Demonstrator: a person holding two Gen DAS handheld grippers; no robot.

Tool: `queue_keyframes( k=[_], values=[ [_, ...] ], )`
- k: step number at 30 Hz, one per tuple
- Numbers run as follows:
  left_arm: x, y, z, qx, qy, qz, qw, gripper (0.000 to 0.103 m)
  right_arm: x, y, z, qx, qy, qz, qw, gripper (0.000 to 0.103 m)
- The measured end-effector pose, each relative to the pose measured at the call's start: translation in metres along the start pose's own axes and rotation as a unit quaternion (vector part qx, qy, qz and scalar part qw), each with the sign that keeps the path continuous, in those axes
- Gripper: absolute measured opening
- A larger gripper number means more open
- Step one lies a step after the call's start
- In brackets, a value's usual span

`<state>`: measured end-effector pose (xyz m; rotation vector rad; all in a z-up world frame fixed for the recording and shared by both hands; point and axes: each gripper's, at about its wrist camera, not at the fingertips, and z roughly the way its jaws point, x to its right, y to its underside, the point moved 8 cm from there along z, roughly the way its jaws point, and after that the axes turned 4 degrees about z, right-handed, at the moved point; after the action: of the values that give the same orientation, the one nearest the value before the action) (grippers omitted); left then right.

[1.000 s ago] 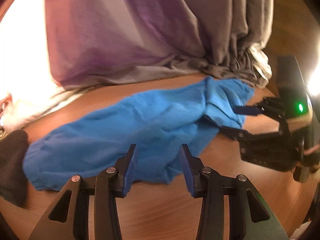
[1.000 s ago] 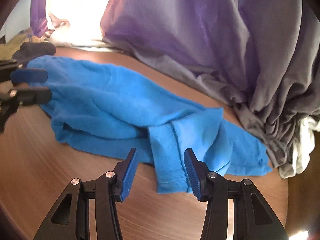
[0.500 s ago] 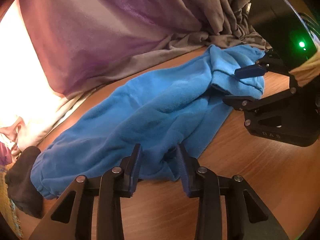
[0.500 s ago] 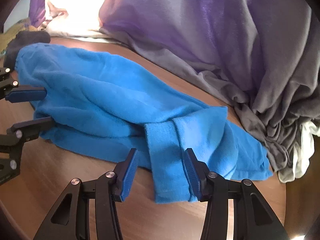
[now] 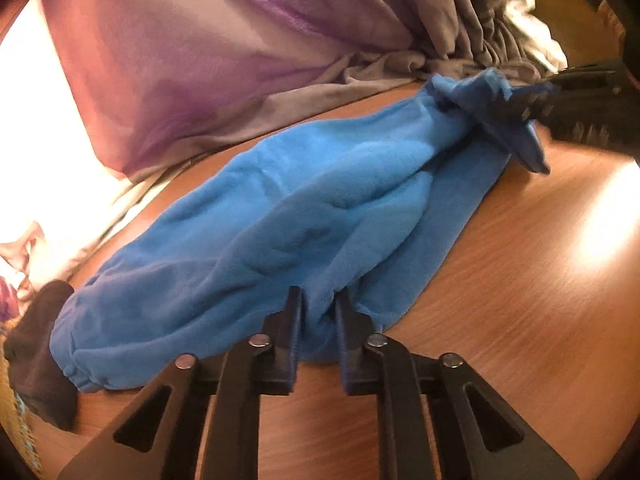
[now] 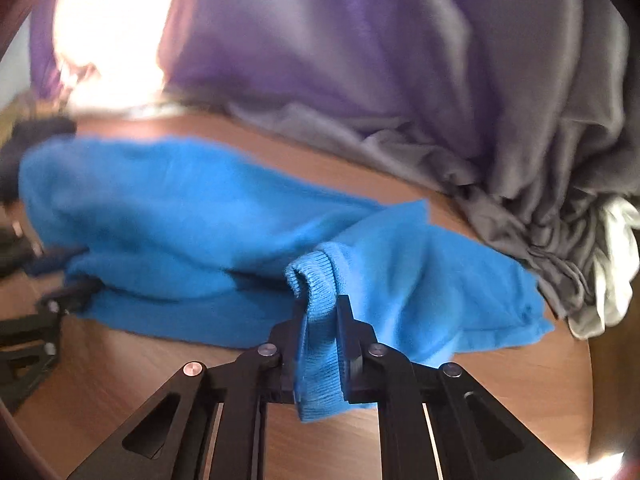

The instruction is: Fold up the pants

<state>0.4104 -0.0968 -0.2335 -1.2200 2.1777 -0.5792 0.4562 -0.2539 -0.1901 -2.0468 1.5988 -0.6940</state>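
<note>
Blue fleece pants [image 5: 300,208] lie stretched across the wooden table [image 5: 540,300]. My left gripper [image 5: 318,300] is closing its jaws, and a fold of the pants' near edge is pinched between the pads. My right gripper [image 6: 322,304] is also closing, with its pads pressed on the ribbed band [image 6: 316,280] at the other end of the pants [image 6: 180,216]. That band hangs bunched through the jaws. In the left wrist view the right gripper [image 5: 520,100] shows blurred at the far right with cloth in it. In the right wrist view the left gripper [image 6: 68,276] sits at the left edge.
A heap of purple and grey fabric [image 5: 240,40] lies along the table's far side, with white cloth [image 6: 612,272] at its right end. A dark sock-like item [image 5: 36,360] lies by the pants' left end. Bare wood [image 6: 120,368] shows in front.
Both grippers went from open to closed on the pants. The left one sank onto the near edge. The right one took the ribbed band, which now stands bunched up.
</note>
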Motion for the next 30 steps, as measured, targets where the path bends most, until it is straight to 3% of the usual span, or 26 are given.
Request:
queue_keyframes(
  k=[5,8,10,14,18,22,27,29,30],
  values=[
    [-0.009,-0.013,-0.029,0.026,0.000,0.010,0.9996,0.011,0.060,-0.027,-0.037,0.039,0.021,0.079,0.996,0.012],
    [-0.009,-0.024,-0.047,0.038,-0.004,0.020,0.9991,0.010,0.099,-0.042,-0.048,0.059,0.064,0.104,0.991,0.012],
    [-0.009,-0.029,-0.055,0.039,-0.018,0.031,0.9986,0.010,0.110,-0.049,-0.050,0.066,0.096,0.090,0.989,0.012],
    [-0.011,-0.023,-0.054,-0.003,-0.049,0.033,0.9983,0.009,0.123,-0.053,-0.041,0.039,0.153,0.079,0.984,0.012],
    [-0.001,-0.005,-0.045,-0.036,-0.035,0.023,0.9985,0.009,0.143,-0.046,-0.035,0.024,0.221,0.089,0.971,0.012],
    [0.012,0.005,-0.032,-0.059,-0.041,0.041,0.9965,0.009,0.154,-0.034,-0.017,0.000,0.233,0.099,0.967,0.012],
    [0.010,0.003,-0.022,-0.075,-0.041,0.024,0.9960,0.009,0.159,-0.034,0.010,-0.010,0.260,0.056,0.964,0.013],
    [0.009,-0.002,-0.022,-0.069,-0.049,0.024,0.9961,0.009,0.161,-0.038,0.016,-0.008,0.275,0.038,0.961,0.022],
    [0.009,-0.003,-0.021,-0.069,-0.050,0.025,0.9961,0.009,0.161,-0.042,0.016,0.002,0.286,0.029,0.958,0.044]
  ],
)
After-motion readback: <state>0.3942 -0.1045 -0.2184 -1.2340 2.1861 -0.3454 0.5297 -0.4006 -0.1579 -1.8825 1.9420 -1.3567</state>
